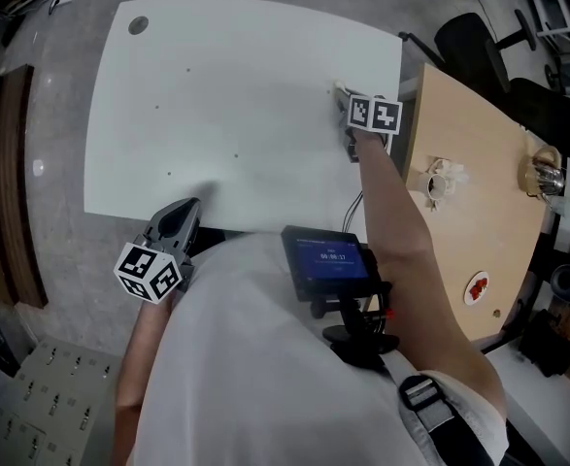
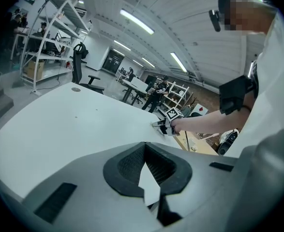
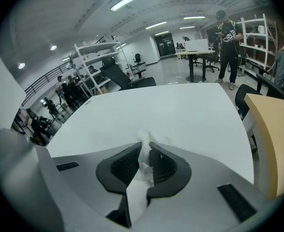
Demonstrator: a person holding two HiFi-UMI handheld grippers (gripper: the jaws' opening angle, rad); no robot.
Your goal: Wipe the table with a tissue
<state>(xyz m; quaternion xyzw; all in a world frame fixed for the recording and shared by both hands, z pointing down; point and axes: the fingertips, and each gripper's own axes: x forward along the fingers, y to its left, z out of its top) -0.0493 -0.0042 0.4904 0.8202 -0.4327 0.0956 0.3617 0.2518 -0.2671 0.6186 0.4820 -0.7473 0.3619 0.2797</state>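
Pinching white tissue [image 3: 143,153], right gripper [image 1: 346,97] jaws clamped on it, tissue tip poking out ahead, down on white table [image 1: 217,85] near its far right edge. Left gripper [image 1: 181,217] at table's near edge, well apart, jaws together, nothing between. Wooden desk [image 1: 479,192] just beside table, right side.

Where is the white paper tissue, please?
The white tissue is pinched in the right gripper, at the white table, right side in head view, beside the wooden desk.
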